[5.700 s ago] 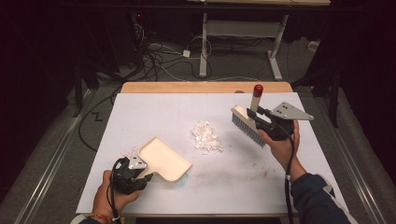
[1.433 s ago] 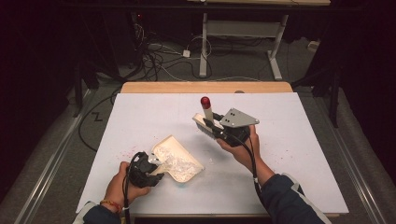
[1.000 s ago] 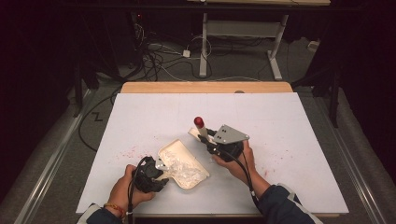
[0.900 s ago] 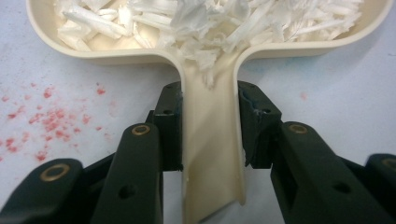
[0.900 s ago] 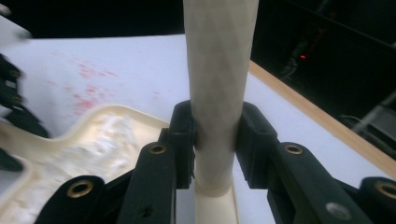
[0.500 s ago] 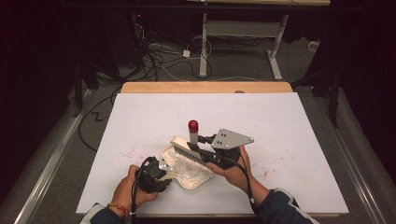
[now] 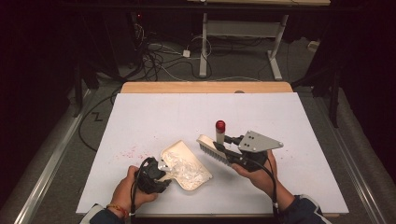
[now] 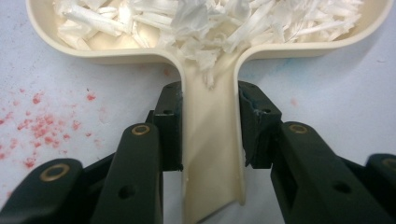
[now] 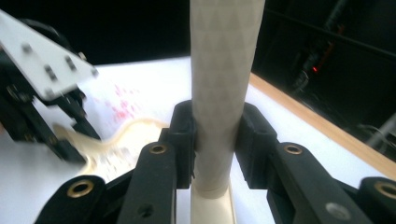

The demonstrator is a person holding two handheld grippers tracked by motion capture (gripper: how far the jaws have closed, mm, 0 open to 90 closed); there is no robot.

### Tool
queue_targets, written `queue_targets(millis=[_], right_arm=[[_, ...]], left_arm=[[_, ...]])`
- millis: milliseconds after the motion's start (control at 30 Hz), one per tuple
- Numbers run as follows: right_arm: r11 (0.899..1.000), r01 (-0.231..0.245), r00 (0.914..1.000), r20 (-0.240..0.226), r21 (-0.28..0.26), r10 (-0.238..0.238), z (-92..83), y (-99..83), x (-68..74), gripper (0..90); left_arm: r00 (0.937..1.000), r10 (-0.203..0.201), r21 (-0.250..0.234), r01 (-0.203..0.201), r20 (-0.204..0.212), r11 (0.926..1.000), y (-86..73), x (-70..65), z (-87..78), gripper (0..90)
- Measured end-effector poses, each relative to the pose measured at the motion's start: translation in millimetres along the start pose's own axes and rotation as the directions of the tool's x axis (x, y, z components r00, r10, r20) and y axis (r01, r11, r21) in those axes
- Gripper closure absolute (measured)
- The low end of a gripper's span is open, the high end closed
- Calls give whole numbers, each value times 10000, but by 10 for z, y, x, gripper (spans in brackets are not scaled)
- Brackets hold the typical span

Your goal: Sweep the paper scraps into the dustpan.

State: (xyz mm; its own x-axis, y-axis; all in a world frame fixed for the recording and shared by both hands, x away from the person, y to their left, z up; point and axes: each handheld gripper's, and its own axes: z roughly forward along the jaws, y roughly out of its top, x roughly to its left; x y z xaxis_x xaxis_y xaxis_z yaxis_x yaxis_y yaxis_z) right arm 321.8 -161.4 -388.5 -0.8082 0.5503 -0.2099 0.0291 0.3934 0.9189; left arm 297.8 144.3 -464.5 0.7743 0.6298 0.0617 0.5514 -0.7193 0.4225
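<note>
1. One cream dustpan (image 7: 187, 163) lies on the white table (image 7: 154, 116), near the front edge and left of centre; its long axis runs on a diagonal, with the handle towards the near left and the broad end towards the far right.
2. In the left gripper view the dustpan's handle (image 8: 212, 140) runs straight up between the two black jaws into the tray; the tray holds a heap of white paper shreds (image 8: 210, 23).
3. The left gripper (image 7: 156, 175) is clamped on that handle, one pad pressed against each side; the left hand (image 7: 128, 189) holds it at the near left edge of the table.
4. One brush (image 7: 215, 149) hangs just right of the dustpan's far end; its bristle head stretches from far left to near right, bristles turned down and leftwards towards the pan.
5. The brush handle (image 9: 224, 93) stands nearly upright, pale with a red cap (image 7: 220, 125) on top.
6. The right gripper (image 7: 229, 154) grips this handle tightly between narrow jaws; the right hand (image 7: 257, 170) sits right of the pan.
7. One patch of red specks (image 7: 133, 151) stains the table left of the dustpan; counted: two grippers, one pan, one brush.
</note>
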Motion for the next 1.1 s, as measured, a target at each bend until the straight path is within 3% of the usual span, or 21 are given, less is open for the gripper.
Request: queue_targets(millis=[133, 333, 467, 767, 967, 1100], right_arm=[[9990, -35, 10000, -83, 436, 39, -155, -91, -44, 712], [9966, -53, 9982, -590, 817, 102, -165, -69, 130, 712], [9956, 51, 9971, -765, 939, 21, -54, -16, 358, 712], [9986, 43, 9956, -935, 530, 7, 181, 132, 557, 712], [9998, 154, 9963, -846, 138, -142, 315, 237, 519, 711], [9998, -144, 9965, -822, -111, 134, 344, 292, 406, 711]], left_arm=[[10000, -41, 20, 41, -29, 10000, 2, -5, 0, 626], [9998, -178, 82, 177, 12, 9998, 10, 0, 1, 627], [9996, -283, 60, 282, 62, 9996, 7, 2, 1, 627], [9990, -400, 15, 400, 186, 9992, 3, 13, 0, 628], [9981, -517, -39, 518, 322, 9986, -11, 49, 0, 628], [9971, -683, -84, 686, 338, 9976, -32, 91, -5, 628]])
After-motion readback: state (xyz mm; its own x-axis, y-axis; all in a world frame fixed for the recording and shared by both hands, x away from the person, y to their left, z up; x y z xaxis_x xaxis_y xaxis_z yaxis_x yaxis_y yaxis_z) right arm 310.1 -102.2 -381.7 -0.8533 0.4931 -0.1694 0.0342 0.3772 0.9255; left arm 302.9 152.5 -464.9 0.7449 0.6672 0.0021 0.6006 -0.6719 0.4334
